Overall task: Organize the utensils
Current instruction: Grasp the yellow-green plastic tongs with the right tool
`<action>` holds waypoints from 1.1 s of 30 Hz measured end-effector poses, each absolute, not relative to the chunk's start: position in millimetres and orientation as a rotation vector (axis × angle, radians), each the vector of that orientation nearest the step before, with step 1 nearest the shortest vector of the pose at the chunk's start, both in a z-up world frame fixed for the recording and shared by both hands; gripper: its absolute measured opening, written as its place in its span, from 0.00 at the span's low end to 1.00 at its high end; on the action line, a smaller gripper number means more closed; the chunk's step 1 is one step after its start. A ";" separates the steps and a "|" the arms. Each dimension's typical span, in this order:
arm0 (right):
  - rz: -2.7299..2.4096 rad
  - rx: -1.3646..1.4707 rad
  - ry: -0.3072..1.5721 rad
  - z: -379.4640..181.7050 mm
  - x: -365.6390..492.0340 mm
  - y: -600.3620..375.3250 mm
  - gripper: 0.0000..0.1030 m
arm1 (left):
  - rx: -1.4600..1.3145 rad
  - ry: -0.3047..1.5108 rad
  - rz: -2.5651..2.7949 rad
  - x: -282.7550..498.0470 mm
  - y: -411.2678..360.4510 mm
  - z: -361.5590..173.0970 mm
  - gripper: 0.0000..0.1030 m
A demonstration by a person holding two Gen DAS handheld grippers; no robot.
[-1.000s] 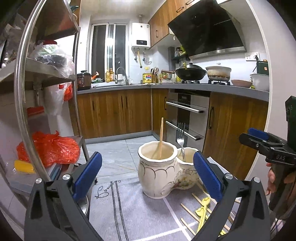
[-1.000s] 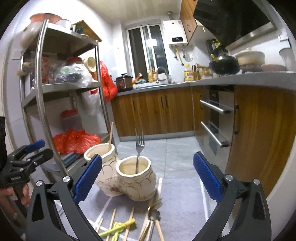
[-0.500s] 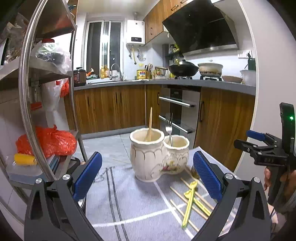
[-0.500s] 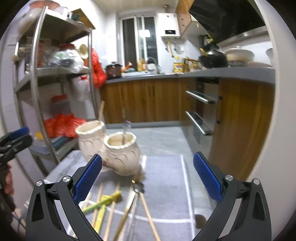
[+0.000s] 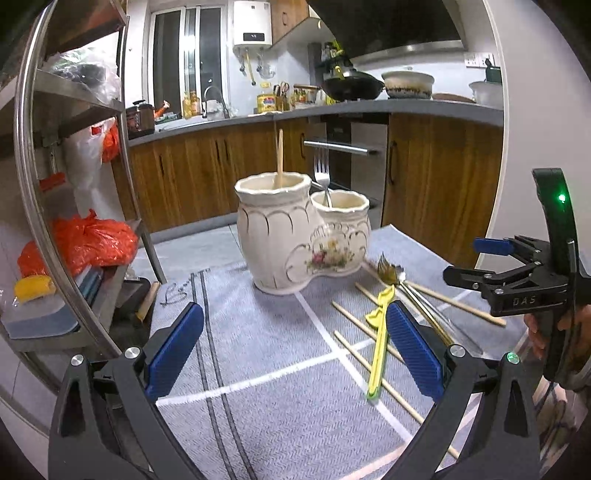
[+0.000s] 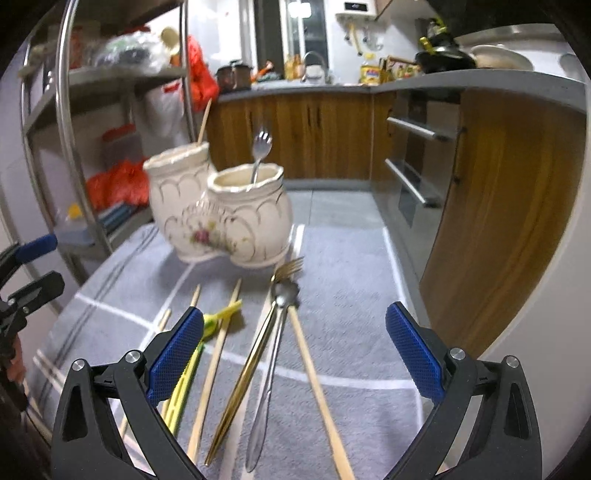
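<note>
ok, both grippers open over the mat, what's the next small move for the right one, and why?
Probably lower the right gripper onto the silver spoon lying almost centred between its open fingers. The holder so far has only a chopstick and a fork; the gold fork and other chopsticks lie loose on the mat. The left gripper is open too, farther off.

Dim warm indoor lighting, bright glare at the window (image 6: 303,33), left wrist view sharp, right wrist view motion-blurred across the holder (image 6: 221,210) and shelf rack (image 6: 66,110), strong fisheye bending and black vignette at edges, soft shadows on the cloth (image 5: 280,369).
</note>
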State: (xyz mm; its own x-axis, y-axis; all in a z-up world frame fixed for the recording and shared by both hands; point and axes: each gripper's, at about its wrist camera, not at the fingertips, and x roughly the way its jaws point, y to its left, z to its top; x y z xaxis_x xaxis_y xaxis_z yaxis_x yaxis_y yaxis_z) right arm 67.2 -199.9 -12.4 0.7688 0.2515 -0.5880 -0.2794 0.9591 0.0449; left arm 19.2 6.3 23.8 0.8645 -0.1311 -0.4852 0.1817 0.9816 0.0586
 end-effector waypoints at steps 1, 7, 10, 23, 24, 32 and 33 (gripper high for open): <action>0.296 -0.048 0.641 -13.7 69.2 -197.0 0.95 | 0.105 0.507 -0.166 19.6 6.5 20.8 0.95; 0.347 -0.059 0.671 -15.9 77.7 -180.1 0.94 | 0.106 0.535 -0.170 20.1 7.5 7.3 0.95; 0.369 -0.059 0.694 -19.5 82.8 -171.0 0.92 | 0.102 0.549 -0.169 22.4 8.2 2.6 0.95; 0.389 0.010 0.858 -41.4 113.9 -153.2 0.48 | 0.116 0.558 -0.177 24.5 2.7 -3.9 0.95; 0.396 0.018 0.869 -42.7 115.7 -152.0 0.47 | 0.115 0.558 -0.178 24.4 2.7 -4.2 0.95; 0.432 0.068 0.904 -48.9 124.2 -145.9 0.25 | 0.113 0.564 -0.175 24.8 2.8 -6.0 0.94; 0.434 0.078 0.903 -48.1 125.4 -147.2 0.22 | 0.113 0.565 -0.175 25.0 2.6 -6.2 0.94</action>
State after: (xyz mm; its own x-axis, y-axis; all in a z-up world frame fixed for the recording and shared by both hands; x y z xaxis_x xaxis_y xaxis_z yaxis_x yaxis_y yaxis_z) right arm 125.4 -147.2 -48.1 0.5386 0.3969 -0.7432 -0.3323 0.9107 0.2455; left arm 25.0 2.6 -6.2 0.8306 -0.1334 -0.5407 0.1955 0.9789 0.0589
